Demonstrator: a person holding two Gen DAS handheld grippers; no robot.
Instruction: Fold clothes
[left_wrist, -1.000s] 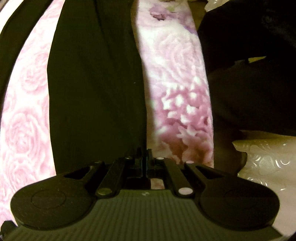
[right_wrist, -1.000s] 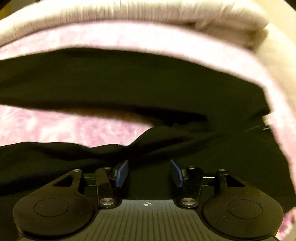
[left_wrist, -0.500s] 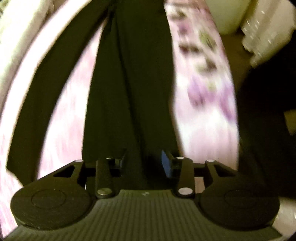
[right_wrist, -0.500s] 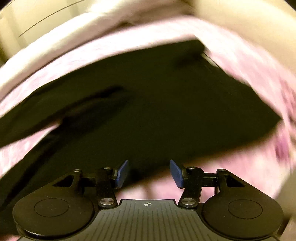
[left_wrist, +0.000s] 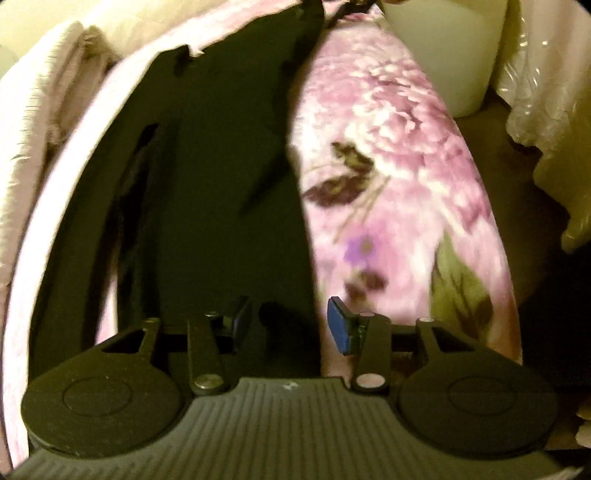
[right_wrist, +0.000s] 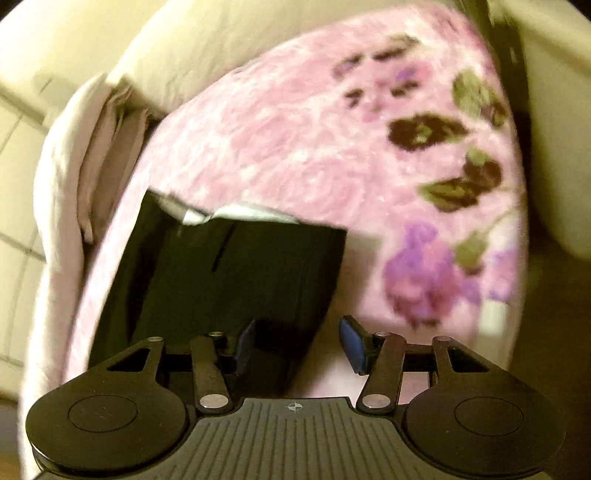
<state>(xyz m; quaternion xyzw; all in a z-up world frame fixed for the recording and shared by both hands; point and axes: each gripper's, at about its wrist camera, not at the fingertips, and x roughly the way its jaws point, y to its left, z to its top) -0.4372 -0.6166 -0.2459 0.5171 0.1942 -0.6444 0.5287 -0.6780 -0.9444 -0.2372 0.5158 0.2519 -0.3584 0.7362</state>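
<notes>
Left tool (left_wrist: 286, 325) is spread, nothing pinched; its blue pads straddle the right edge of the black garment (left_wrist: 221, 192), w/o touching it as far as I can tell. Right tool (right_wrist: 295, 343) is spread too, empty, over the garment's near right corner. Garment lies flat on the pink floral blanket (right_wrist: 295, 129) of a bed, looks partly folded, white inner label showing at its far edge. Step, prob.: between folds. Next: pick an edge, pinch w/ both, carry across evenly.
</notes>
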